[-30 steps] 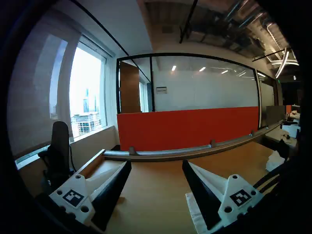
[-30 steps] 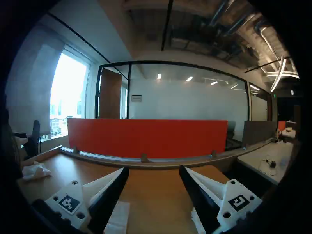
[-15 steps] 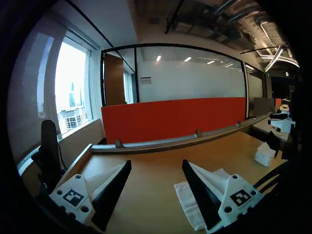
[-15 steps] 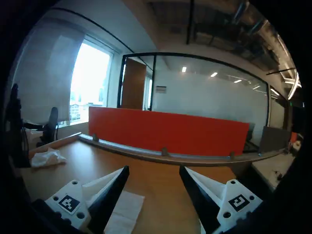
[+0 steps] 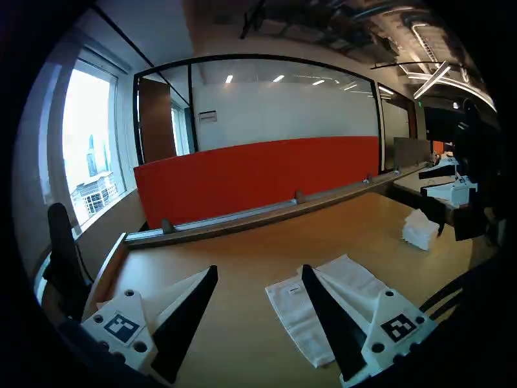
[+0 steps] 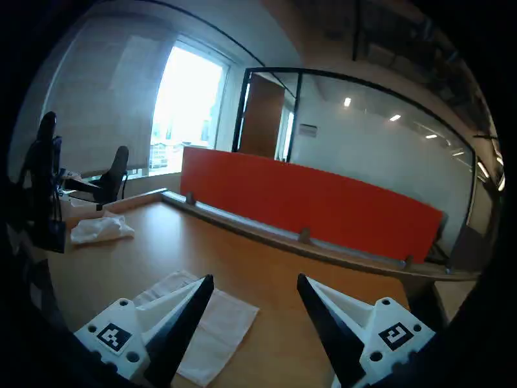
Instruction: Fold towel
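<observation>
A wooden desk (image 5: 258, 246) is backed by an orange partition (image 5: 258, 171). A white towel (image 5: 291, 310) is laid flat on it, low in both views. The left tool (image 5: 258, 268) and right tool (image 6: 254, 278) are held open, empty. A crumpled cloth (image 6: 100, 227) is seen mid-left.

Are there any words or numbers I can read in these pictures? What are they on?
No text here can be read.
The wall sign beside the glass wall: too small to read.
The tag on the white towel: too small to read.
The square markers on the left gripper and right gripper: black-and-white patterns, no letters or numbers.
</observation>
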`<action>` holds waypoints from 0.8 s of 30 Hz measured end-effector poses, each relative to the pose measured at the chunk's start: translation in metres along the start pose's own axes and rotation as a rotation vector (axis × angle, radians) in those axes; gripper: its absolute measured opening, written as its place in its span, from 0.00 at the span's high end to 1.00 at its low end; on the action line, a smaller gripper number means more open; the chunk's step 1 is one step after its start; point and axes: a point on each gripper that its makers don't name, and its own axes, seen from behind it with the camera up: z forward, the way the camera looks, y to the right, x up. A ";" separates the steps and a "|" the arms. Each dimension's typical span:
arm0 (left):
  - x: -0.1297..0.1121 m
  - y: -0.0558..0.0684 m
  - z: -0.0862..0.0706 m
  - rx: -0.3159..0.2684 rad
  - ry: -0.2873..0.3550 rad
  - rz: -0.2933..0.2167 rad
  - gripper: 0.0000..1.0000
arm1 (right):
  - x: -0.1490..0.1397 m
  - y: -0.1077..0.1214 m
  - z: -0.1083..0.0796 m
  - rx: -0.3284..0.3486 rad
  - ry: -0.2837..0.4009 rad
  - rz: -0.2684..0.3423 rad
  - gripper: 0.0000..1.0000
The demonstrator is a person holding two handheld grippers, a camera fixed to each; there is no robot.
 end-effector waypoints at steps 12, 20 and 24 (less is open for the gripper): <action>-0.050 0.028 0.014 -0.068 -0.080 0.039 0.03 | -0.048 -0.027 0.013 0.075 -0.075 -0.006 0.00; -0.093 0.047 0.020 -0.116 -0.156 0.051 0.03 | -0.095 -0.038 0.019 0.102 -0.151 -0.016 0.00; -0.113 0.057 0.022 -0.140 -0.192 0.056 0.03 | -0.119 -0.041 0.022 0.113 -0.191 -0.022 0.00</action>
